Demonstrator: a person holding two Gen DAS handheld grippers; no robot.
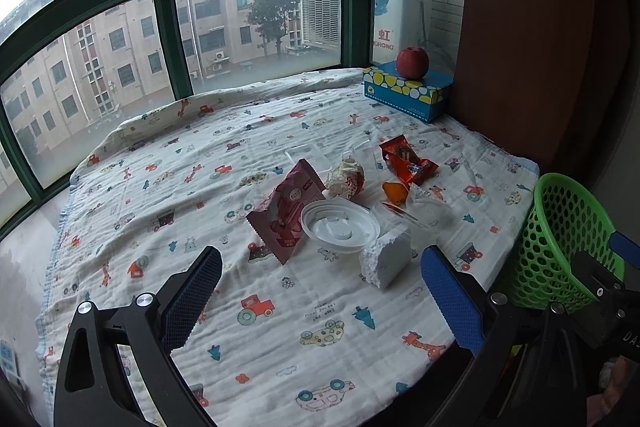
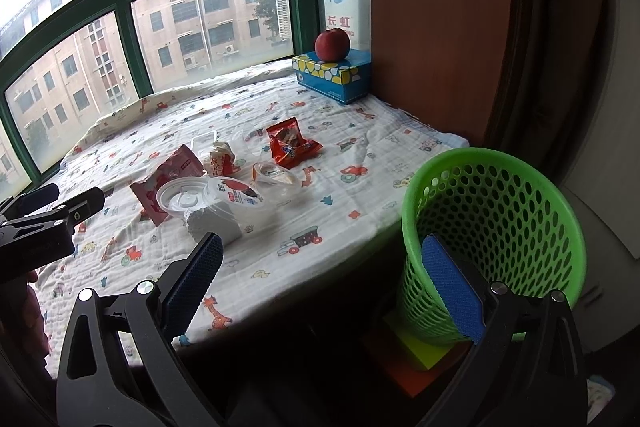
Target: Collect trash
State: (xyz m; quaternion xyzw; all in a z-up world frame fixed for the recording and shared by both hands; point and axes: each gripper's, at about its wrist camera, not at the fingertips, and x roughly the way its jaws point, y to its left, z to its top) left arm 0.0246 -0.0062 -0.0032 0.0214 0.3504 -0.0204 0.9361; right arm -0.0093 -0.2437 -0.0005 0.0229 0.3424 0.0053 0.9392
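Trash lies in a cluster on the patterned cloth: a pink wrapper point(image 1: 286, 213) point(image 2: 170, 177), a clear round lid point(image 1: 340, 227) point(image 2: 182, 203), a white foam block point(image 1: 386, 255) point(image 2: 210, 223), a crumpled red-and-white wrapper point(image 1: 347, 179) point(image 2: 220, 159), an orange snack bag point(image 1: 406, 161) point(image 2: 292, 143) and a clear cup with an orange piece point(image 1: 400, 195) point(image 2: 274, 177). A green mesh basket point(image 1: 560, 243) point(image 2: 488, 235) stands off the right edge. My left gripper point(image 1: 320, 299) hangs open just short of the lid and foam. My right gripper point(image 2: 320, 287) is open near the table edge beside the basket.
A blue tissue box point(image 1: 408, 93) point(image 2: 332, 75) with a red apple point(image 1: 413, 63) point(image 2: 332, 44) on top sits at the far right corner by the window. A brown wooden panel point(image 1: 520, 47) bounds the right side. Coloured blocks point(image 2: 420, 351) lie under the basket.
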